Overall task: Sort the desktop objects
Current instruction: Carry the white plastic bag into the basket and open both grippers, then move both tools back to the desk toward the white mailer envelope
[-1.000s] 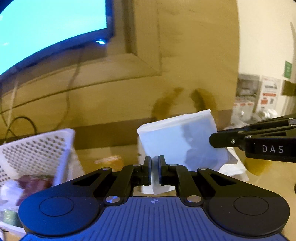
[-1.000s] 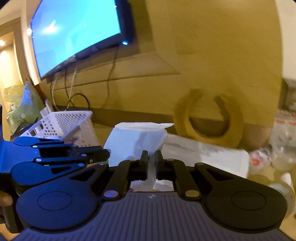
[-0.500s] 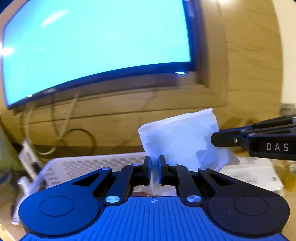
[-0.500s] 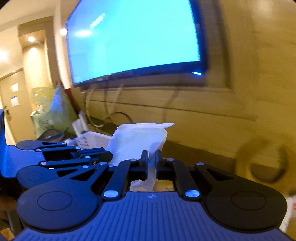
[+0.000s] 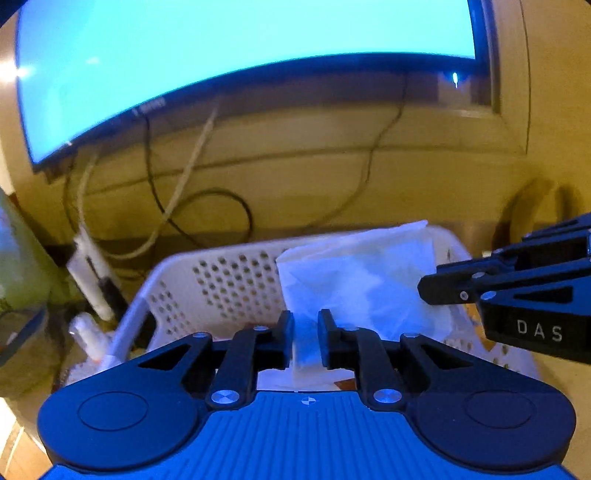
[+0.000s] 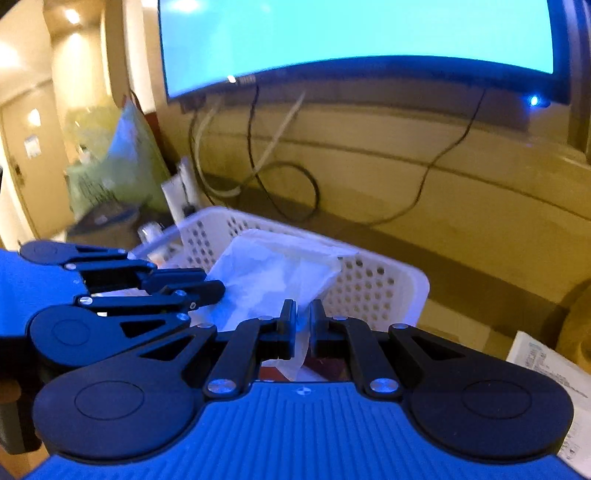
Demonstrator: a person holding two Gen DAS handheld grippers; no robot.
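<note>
We've got the white tissue sheet (image 5: 354, 280) stretched between both grippers, right over the white perforated basket (image 5: 221, 280). Our left gripper (image 5: 306, 334) is opening up, with the tissue's edge loose between its pads. Our right gripper (image 6: 303, 328) is clamped tight on the other edge. The big screen (image 6: 351, 33) glows ahead of both.

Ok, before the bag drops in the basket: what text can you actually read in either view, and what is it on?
"DAS": white letters on the side of the right gripper, left wrist view.
Monitor bezel logo: blurred, unreadable.
Printed paper sheet at the right edge, right wrist view: print too small to read.
Notice on the far door: too blurred.
White plastic bag and white basket: no text visible.
</note>
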